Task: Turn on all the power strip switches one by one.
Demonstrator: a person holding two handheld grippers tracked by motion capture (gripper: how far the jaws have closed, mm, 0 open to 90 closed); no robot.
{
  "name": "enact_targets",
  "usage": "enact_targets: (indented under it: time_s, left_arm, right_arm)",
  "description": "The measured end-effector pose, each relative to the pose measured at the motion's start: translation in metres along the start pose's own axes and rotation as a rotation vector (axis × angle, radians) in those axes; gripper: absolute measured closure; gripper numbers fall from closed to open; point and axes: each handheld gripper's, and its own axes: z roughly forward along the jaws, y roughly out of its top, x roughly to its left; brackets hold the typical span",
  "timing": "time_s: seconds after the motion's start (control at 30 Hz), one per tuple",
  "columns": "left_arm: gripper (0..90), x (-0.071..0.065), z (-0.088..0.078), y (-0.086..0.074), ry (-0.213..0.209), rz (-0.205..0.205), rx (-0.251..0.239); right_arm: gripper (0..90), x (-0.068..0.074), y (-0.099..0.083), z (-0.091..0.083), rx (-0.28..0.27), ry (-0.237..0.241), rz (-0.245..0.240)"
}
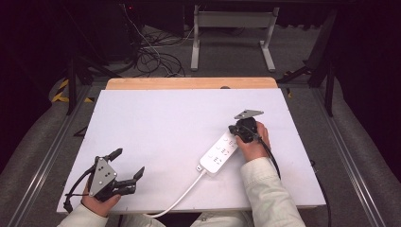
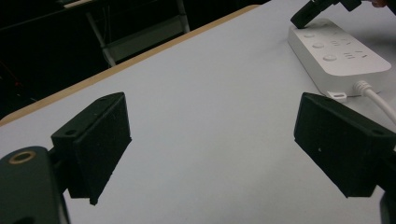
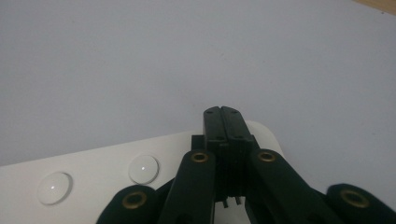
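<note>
A white power strip (image 1: 220, 152) lies on the white table (image 1: 156, 118), right of centre, with its white cable (image 1: 182, 196) running to the front edge. My right gripper (image 1: 235, 131) is shut, nothing between its jaws. Its tips point down at the strip's far end, and whether they touch it I cannot tell. In the right gripper view the closed tips (image 3: 222, 112) sit over the strip (image 3: 93, 168), close to a round button (image 3: 144, 169). My left gripper (image 1: 128, 163) stands open at the front left, nothing in it. Its own view shows the wide jaws (image 2: 212, 135), the strip (image 2: 341, 56) and the right gripper (image 2: 303, 16).
A wooden edge (image 1: 189, 83) runs along the table's far side. Behind it, a pale metal frame (image 1: 231, 33) and loose cables (image 1: 151, 56) stand on the floor. Metal rails (image 1: 52, 146) flank the table.
</note>
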Motion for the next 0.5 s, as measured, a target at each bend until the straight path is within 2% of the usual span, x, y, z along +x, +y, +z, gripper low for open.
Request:
enact_targets:
  time_s: [0.2, 0.3, 0.5]
  left_arm:
    - [11.3, -0.0003, -0.0002, -0.0003, -0.003, -0.011, -0.002]
    - [11.3, -0.0001, -0.0002, -0.0003, -0.003, -0.011, -0.003]
    - [11.2, -0.0002, -0.0004, -0.0003, -0.002, -0.011, -0.004]
  right_arm:
    - [90.0, 0.0013, -0.0008, 0.0002, -0.002, -0.012, -0.001]
    - [90.0, -0.0008, -0.0030, 0.0000, -0.012, 0.003, 0.026]
    - [90.0, 0.0006, -0.0025, -0.0003, -0.006, -0.008, 0.014]
